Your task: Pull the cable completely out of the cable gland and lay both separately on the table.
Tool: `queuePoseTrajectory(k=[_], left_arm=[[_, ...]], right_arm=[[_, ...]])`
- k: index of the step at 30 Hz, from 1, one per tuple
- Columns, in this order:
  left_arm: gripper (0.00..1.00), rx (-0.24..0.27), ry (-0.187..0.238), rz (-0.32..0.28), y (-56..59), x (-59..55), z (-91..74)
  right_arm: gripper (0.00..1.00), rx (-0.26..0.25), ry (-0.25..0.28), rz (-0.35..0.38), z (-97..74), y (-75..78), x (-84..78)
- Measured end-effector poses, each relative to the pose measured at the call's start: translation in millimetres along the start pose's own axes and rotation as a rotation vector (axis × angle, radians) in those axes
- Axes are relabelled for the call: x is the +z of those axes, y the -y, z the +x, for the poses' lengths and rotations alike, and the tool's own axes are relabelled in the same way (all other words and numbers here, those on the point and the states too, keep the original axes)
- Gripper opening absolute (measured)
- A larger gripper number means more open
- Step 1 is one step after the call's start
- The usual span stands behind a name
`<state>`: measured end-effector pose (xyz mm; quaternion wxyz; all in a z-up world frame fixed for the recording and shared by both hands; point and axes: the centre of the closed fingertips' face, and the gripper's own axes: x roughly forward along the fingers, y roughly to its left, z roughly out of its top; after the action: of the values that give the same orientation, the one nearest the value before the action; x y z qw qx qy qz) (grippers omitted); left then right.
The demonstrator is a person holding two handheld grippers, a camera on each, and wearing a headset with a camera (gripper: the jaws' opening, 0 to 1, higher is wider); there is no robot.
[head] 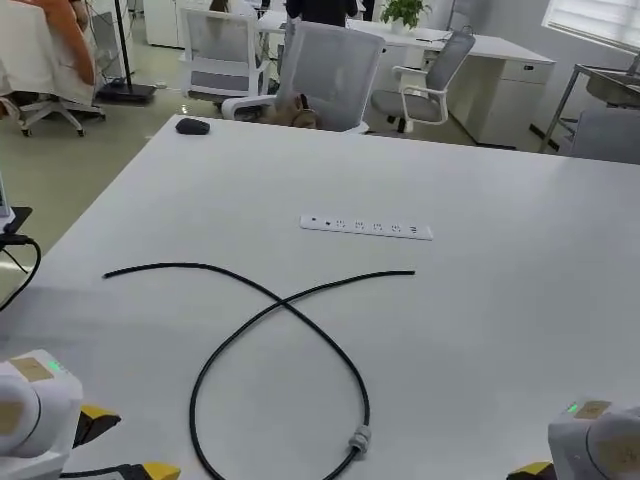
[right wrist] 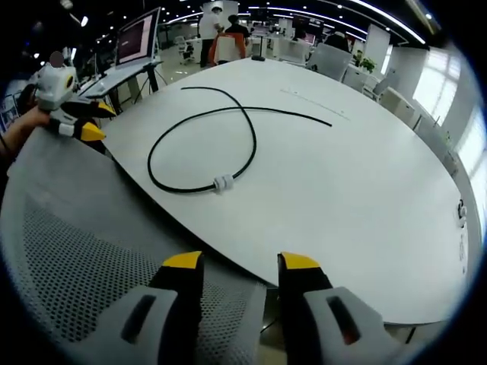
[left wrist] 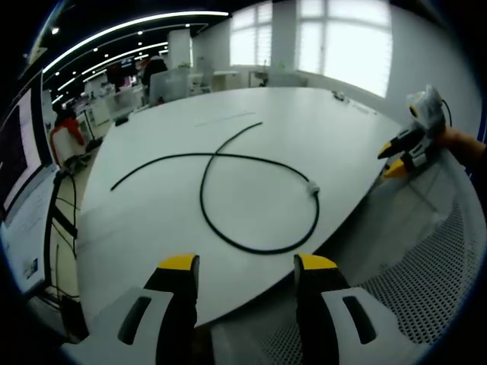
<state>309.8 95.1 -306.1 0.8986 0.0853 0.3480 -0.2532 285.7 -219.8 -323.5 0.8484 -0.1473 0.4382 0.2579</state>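
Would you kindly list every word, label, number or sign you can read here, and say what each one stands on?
No text is legible in these views.
Power strip on the table: small marks beside the sockets, too small to read.
Monitor screen: content blurred, unreadable.
Tan sticker at the head view's lower left: no print discernible.

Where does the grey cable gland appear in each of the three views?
Head view: the cable gland sits low, right of centre, on the loop.
Left gripper view: the cable gland is right of centre, on the loop's right side.
Right gripper view: the cable gland is left of centre.
Shared landmark: the black cable crossing itself.
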Motion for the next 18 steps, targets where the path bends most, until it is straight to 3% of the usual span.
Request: queuePoseTrajectory(k=[18], left_arm=[[0.49, 0.001, -0.019, 0.004, 1.9, -3.4, -0.2]], right_arm=[[0.39, -0.001, -0.004, 0.011, 0.0, 0.4, -1.1]])
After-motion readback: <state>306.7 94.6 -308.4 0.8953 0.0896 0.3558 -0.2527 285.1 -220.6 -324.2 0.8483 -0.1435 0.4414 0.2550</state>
